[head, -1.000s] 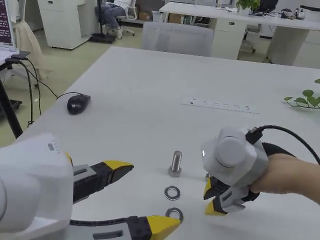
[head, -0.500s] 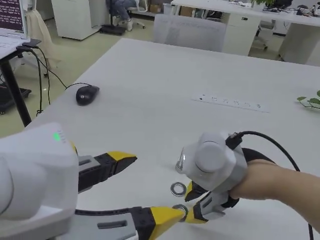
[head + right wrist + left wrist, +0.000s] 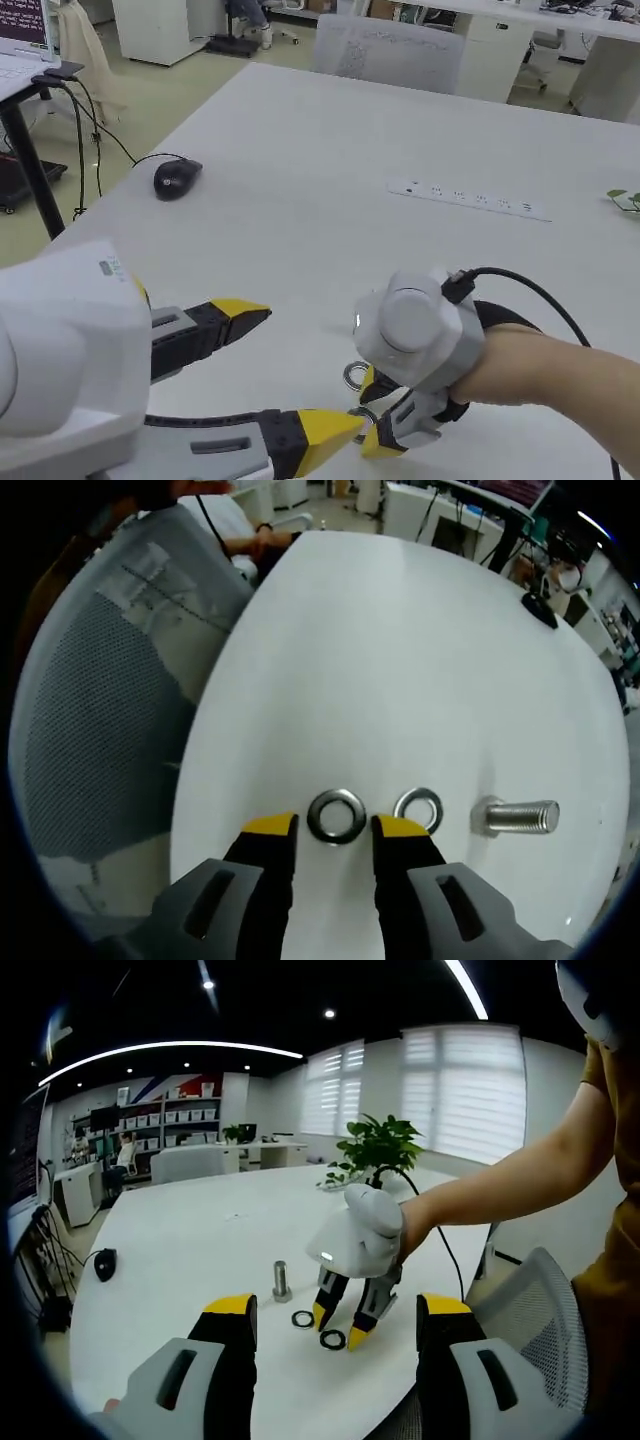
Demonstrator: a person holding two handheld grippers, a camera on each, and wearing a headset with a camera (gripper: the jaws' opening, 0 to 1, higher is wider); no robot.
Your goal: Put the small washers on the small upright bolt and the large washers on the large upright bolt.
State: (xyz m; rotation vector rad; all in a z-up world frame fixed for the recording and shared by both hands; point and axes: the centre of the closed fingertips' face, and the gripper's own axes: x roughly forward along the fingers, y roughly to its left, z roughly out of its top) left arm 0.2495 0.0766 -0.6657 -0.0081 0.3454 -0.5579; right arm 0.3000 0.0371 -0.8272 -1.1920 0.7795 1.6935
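— What's the room?
— An open office. A broad white tabletop holds a black computer mouse and a flat white power strip.
— The grippers?
— The left gripper gapes wide. The right gripper, narrowly parted, flanks a silver steel washer, beside a second washer and the upright silver bolt.

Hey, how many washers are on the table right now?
2. One washer lies between the tips of the right gripper's open jaws; the other washer sits just beside it, nearer the upright bolt. More may be hidden behind the gripper.
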